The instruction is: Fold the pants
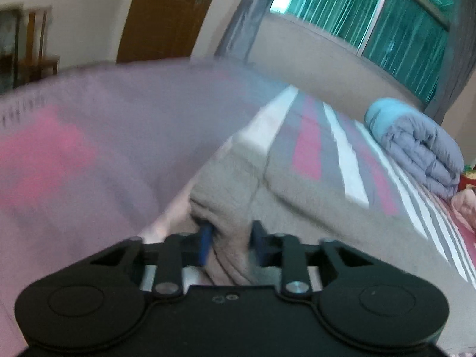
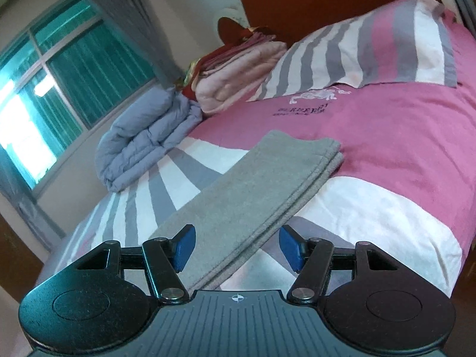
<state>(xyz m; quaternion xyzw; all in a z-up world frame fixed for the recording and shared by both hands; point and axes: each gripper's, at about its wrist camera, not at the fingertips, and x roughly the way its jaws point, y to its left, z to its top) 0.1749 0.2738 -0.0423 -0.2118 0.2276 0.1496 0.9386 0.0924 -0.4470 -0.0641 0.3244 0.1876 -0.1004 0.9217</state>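
**Left gripper pinches the grey pants; right gripper stands spread over them**

The grey pants (image 2: 253,196) lie on the bed cover (image 2: 401,148), folded lengthwise into a long narrow strip that runs from the near edge of the bed toward the pink part of the cover, with doubled layers showing along its right edge. In the left wrist view, the left gripper (image 1: 230,245) has its blue pads pressed onto a bunched fold of the pants (image 1: 267,202), the fleecy cloth squeezed between them; this view is blurred. In the right wrist view, the right gripper (image 2: 238,248) has its jaws spread apart, the near end of the strip lying between them, neither pad touching the cloth. A folded grey-blue quilt (image 2: 142,145) sits near the window (image 2: 74,68), with a pink folded stack (image 2: 238,71) just beside it and a striped pillow (image 2: 372,47) by the headboard
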